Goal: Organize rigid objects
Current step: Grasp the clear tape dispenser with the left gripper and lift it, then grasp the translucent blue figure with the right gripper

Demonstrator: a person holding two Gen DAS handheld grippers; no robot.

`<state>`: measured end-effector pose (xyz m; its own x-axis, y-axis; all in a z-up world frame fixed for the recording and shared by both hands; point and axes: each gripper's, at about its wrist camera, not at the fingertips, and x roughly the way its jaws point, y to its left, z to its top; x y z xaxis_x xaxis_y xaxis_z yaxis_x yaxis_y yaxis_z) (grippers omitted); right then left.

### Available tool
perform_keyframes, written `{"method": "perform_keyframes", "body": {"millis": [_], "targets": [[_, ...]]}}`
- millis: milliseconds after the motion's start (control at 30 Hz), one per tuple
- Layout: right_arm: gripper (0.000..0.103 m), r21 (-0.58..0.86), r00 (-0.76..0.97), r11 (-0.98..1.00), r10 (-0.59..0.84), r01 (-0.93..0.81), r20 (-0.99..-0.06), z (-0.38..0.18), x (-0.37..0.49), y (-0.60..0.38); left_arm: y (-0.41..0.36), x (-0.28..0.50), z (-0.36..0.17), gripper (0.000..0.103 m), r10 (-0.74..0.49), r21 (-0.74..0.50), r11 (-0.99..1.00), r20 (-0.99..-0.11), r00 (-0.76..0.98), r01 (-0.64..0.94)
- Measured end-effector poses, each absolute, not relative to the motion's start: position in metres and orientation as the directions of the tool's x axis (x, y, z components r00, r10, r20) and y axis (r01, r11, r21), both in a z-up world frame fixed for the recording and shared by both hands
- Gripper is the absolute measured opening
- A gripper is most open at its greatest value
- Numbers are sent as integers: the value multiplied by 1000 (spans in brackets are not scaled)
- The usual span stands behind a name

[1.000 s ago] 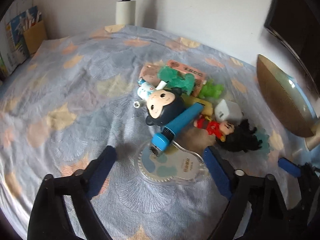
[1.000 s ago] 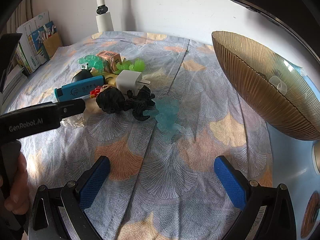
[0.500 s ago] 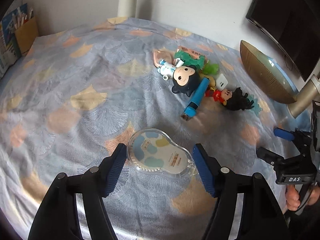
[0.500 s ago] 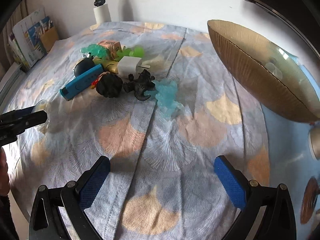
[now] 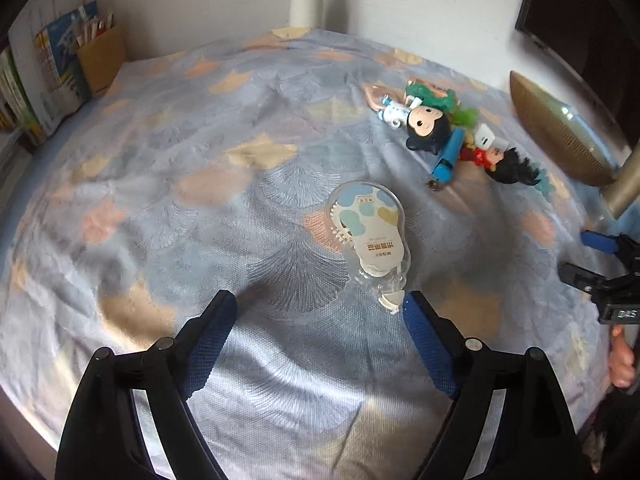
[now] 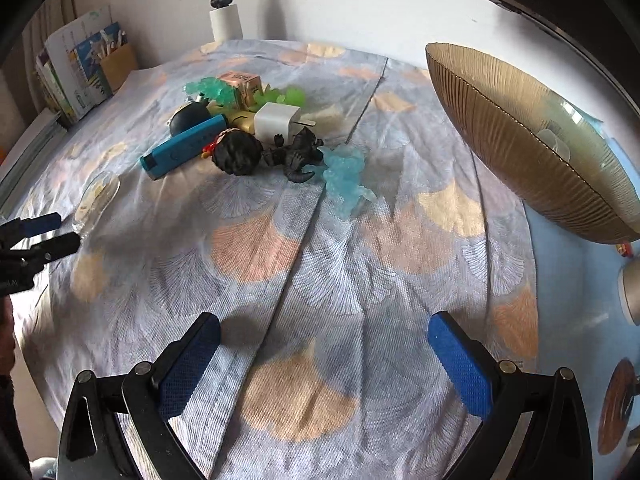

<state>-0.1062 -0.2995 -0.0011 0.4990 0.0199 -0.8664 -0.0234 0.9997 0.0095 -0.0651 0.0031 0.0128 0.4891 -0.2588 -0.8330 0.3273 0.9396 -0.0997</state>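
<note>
Lying flat on the patterned cloth, the clear plastic correction-tape dispenser (image 5: 368, 236) looks light, hard and slick, a thin shell that could skid or crack if pinched at its narrow tip. That tip sits just beside the right finger of the left claw (image 5: 320, 312), at about one o'clock from the gap between its fingers. This claw's jaws have just been opening, and nothing is held between them now; the dispenser rests free on the fabric. A sound hold would be across the broad rounded body, pads on the two flat edges, not on the nozzle end.

Further toward two o'clock in the left wrist view lies the heap of toys: a black-haired figurine (image 5: 426, 126), a blue lighter-shaped stick (image 5: 448, 156) and a red-dressed doll (image 5: 496, 160), all stiff and small, likely easy to lift but prone to roll.

From the right wrist view the white charger cube (image 6: 276, 122), a dark dinosaur figure (image 6: 296, 154) and a pale blue translucent figure (image 6: 346, 178) sit at eleven to twelve o'clock, well apart from the right claw (image 6: 324, 360), which stands wide and empty over bare cloth. A ribbed golden bowl (image 6: 520, 140) stands at two o'clock.

The worktop (image 6: 280, 260) wears a soft, wrinkled cloth with a seam, so things may snag. Books (image 5: 52, 68) stand at ten o'clock against a white wall.
</note>
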Motion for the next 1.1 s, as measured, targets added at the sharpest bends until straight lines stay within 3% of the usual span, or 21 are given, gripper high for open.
{"method": "perform_keyframes", "body": {"millis": [100,200,300,400,433,500,733,867,1100], "targets": [[103,36,506,999,48,-32,-861,3,-106,-301,-7,-58,19,84,-360,-188,908,-807,468,375],[103,44,538,997,68,-57,-840,17,-108,-302,-27,-44,16,83,-350,-177,911,-812,467,374],[103,19,556,997,55,-71,-829,34,-103,-308,-43,-36,12,69,-272,-81,928,-816,510,364],[103,-22,547,998,18,-66,-837,37,-88,-315,-47,-35,14,46,-290,-90,922,-806,517,377],[101,-27,537,997,15,-71,-843,35,-80,-316,-47,-35,14,46,-293,-95,922,-804,517,375],[79,-24,524,996,27,-89,-851,28,-70,-317,-44,-37,14,46,-300,-104,923,-797,525,370],[54,-55,503,992,10,-115,-864,13,-36,-317,-50,-47,15,46,-314,-90,911,-782,538,401],[24,-12,500,991,58,-136,-864,11,-28,-312,-56,-52,18,46,-320,-80,906,-774,547,417],[24,-16,520,994,41,-105,-853,24,-74,-306,-64,-72,29,46,-390,-133,879,-752,532,457]]}}
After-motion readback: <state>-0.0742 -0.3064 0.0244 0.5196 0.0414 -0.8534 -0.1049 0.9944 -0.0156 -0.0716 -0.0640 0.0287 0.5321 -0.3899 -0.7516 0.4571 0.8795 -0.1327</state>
